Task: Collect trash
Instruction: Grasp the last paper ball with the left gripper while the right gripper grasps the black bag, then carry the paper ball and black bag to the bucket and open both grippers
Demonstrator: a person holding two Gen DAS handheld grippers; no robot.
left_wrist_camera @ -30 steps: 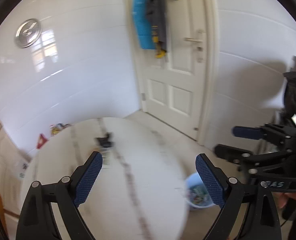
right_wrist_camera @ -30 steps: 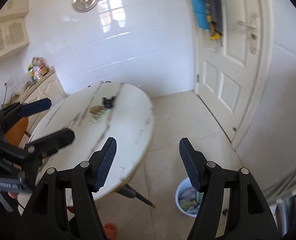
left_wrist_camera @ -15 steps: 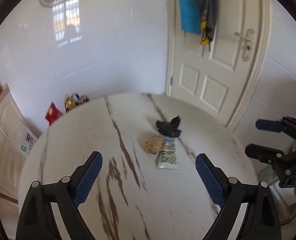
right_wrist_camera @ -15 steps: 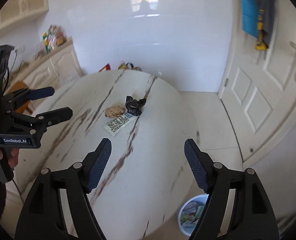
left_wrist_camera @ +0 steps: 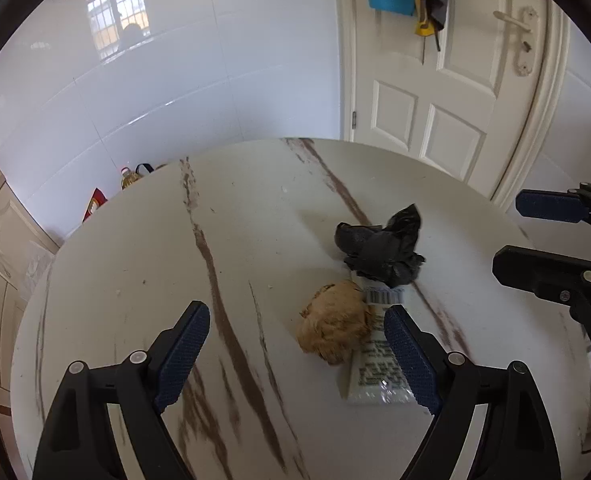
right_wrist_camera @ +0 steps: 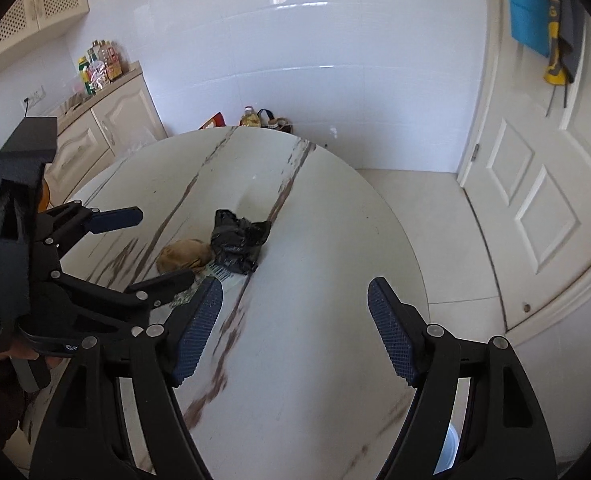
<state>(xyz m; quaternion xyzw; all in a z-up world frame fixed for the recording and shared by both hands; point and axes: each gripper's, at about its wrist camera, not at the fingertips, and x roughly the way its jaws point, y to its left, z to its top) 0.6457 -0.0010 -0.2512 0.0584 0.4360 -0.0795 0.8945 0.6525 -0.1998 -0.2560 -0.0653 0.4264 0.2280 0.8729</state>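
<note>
Trash on table (left_wrist_camera: 255,208) | brown wad (left_wrist_camera: 335,330), black bag (left_wrist_camera: 379,248), wrapper (left_wrist_camera: 375,376)

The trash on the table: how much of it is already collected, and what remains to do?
Done: nothing from the table yet. The black crumpled bag, the brown crumpled paper and the printed white wrapper all lie on the marble table.
In hand: nothing. The left gripper, its jaws just closing a little, and the right gripper are open and empty above the table.
Left: pick up all three pieces.
</note>
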